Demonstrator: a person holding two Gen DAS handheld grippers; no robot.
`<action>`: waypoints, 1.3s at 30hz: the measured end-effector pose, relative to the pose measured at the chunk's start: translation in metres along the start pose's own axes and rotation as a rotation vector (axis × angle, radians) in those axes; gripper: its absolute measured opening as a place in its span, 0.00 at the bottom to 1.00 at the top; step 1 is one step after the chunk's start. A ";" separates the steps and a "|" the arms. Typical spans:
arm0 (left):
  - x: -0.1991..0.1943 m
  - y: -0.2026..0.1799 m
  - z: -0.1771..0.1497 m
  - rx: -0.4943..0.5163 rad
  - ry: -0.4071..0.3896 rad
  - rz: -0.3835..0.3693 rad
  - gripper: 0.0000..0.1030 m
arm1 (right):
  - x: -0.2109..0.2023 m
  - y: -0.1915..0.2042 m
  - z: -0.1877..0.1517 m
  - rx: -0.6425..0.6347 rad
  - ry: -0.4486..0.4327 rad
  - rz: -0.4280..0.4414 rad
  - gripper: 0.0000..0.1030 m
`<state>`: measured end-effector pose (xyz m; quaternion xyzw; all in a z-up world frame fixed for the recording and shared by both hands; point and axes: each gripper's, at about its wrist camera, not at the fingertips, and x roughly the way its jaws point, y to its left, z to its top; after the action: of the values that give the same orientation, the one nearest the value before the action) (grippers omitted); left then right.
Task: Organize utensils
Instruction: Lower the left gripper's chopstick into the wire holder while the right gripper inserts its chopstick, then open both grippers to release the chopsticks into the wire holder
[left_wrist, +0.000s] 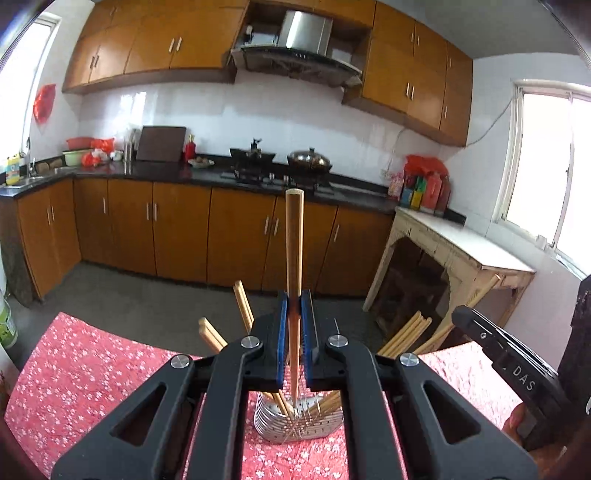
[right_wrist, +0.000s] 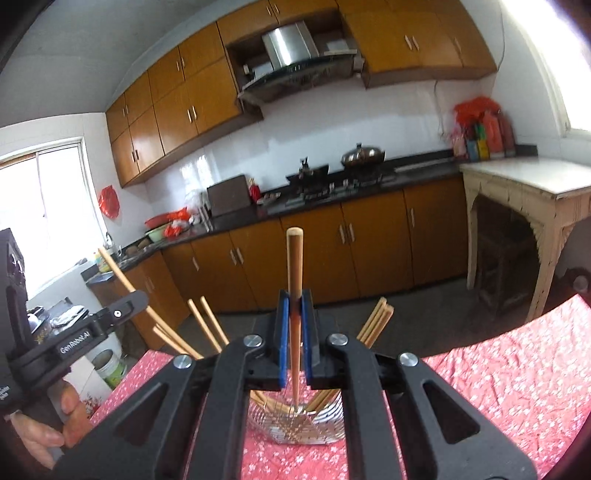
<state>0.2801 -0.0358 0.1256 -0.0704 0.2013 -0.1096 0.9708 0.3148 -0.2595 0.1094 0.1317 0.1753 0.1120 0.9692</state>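
Observation:
My left gripper (left_wrist: 294, 301) is shut on a wooden chopstick (left_wrist: 294, 236) that stands upright, its lower tip inside the metal wire utensil holder (left_wrist: 299, 424) below. My right gripper (right_wrist: 294, 304) is shut on another wooden chopstick (right_wrist: 294, 266), also upright with its tip in the same holder (right_wrist: 303, 422). Several other chopsticks (left_wrist: 402, 338) lean out of the holder on both sides, and they show in the right wrist view (right_wrist: 375, 321) too. The right gripper shows at the right edge of the left wrist view (left_wrist: 509, 354); the left gripper shows at the left of the right wrist view (right_wrist: 85, 336).
The holder stands on a table with a red floral cloth (left_wrist: 85, 373). Beyond it are brown kitchen cabinets (left_wrist: 177, 229), a stove with pots (left_wrist: 280, 162) and a pale side table (left_wrist: 458, 243) at the right. A dark chair back (left_wrist: 580, 332) stands by the table's right edge.

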 end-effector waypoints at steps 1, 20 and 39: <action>0.001 0.000 -0.002 0.005 0.007 0.000 0.07 | 0.004 -0.002 -0.002 0.011 0.015 0.008 0.07; 0.041 0.009 -0.026 0.037 0.156 0.013 0.07 | 0.051 -0.020 -0.028 0.081 0.163 0.016 0.09; -0.013 0.026 -0.017 0.006 0.021 0.094 0.48 | -0.025 0.005 -0.030 -0.087 -0.063 -0.180 0.65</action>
<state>0.2662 -0.0090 0.1104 -0.0566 0.2144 -0.0651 0.9729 0.2800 -0.2550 0.0917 0.0765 0.1508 0.0276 0.9852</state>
